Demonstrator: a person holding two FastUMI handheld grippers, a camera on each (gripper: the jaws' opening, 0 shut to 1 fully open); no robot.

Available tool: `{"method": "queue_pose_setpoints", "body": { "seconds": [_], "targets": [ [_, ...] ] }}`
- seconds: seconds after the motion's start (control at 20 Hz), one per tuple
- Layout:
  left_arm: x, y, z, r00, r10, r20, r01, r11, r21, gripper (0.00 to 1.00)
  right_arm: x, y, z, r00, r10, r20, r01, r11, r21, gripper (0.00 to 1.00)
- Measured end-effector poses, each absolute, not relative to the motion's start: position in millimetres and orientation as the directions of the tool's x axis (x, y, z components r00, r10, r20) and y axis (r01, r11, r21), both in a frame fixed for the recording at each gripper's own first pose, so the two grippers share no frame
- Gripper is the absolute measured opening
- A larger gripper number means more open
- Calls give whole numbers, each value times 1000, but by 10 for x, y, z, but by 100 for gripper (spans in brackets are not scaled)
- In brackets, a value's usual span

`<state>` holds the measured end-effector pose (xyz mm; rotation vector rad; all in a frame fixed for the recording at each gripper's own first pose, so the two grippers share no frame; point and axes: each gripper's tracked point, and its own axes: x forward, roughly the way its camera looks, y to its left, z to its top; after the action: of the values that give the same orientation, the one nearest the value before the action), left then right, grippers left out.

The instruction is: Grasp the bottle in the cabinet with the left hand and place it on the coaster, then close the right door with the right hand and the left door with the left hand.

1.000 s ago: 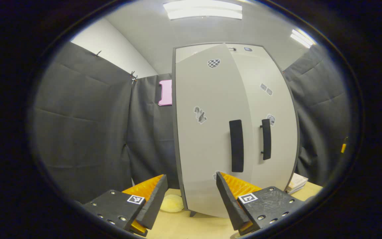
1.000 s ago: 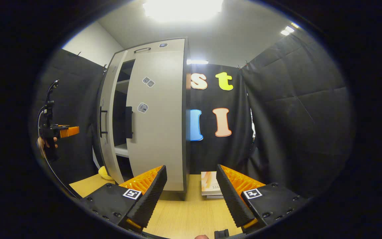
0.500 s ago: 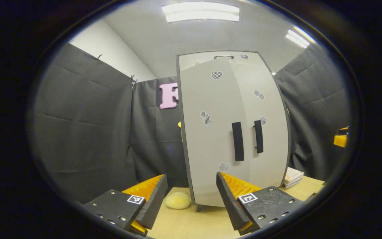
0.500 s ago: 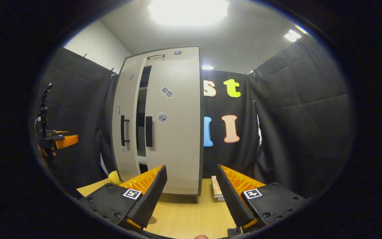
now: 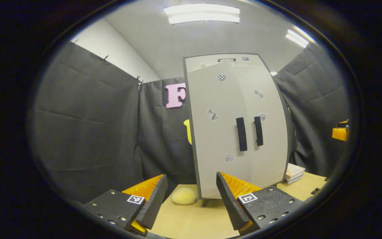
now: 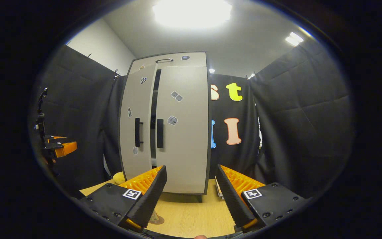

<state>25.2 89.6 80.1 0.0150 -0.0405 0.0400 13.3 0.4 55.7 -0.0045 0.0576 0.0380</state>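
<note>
The grey cabinet stands on the wooden table. In the right gripper view its right door lies flush, while the left door is a crack ajar, with a thin dark gap between them. In the left gripper view the two black handles stand side by side. My left gripper is open and empty, back from the cabinet; it also shows at far left. My right gripper is open and empty. A clear bottle base on a brown coaster peeks past its left finger.
A yellow soft lump lies at the cabinet's left foot. A stack of books lies on the table to the cabinet's right. Black cloth walls close the booth on both sides. The other gripper's tip shows at far right.
The left door has swung from wide open to almost shut. Both grippers have drawn back from the cabinet, which looks smaller now. The coaster has come into the right gripper view.
</note>
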Motion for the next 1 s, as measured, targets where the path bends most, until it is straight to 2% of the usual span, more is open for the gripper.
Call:
{"method": "queue_pose_setpoints", "body": {
  "seconds": [0.25, 0.3, 0.45, 0.5, 0.7, 1.0],
  "targets": [
    [221, 938, 773, 998, 59, 37, -59, 998, 1, 87, 88, 66, 563, 998, 46, -53, -46, 999, 6, 95],
    [206, 941, 764, 997, 60, 38, -60, 998, 2, 87, 78, 64, 575, 998, 43, -48, -43, 999, 0, 93],
    [199, 954, 758, 997, 64, 37, -64, 998, 7, 88, 77, 62, 591, 999, 40, -36, -40, 999, -5, 95],
    [186, 958, 747, 997, 67, 34, -67, 998, 9, 87, 73, 68, 583, 998, 42, -38, -42, 999, 1, 92],
    [167, 962, 740, 997, 65, 32, -66, 998, 6, 88, 84, 32, 547, 998, 39, -49, -39, 999, 11, 95],
    [158, 972, 752, 997, 56, 44, -57, 998, 22, 87, 89, -32, 571, 999, 33, -40, -32, 999, 14, 95]
  ]
}}
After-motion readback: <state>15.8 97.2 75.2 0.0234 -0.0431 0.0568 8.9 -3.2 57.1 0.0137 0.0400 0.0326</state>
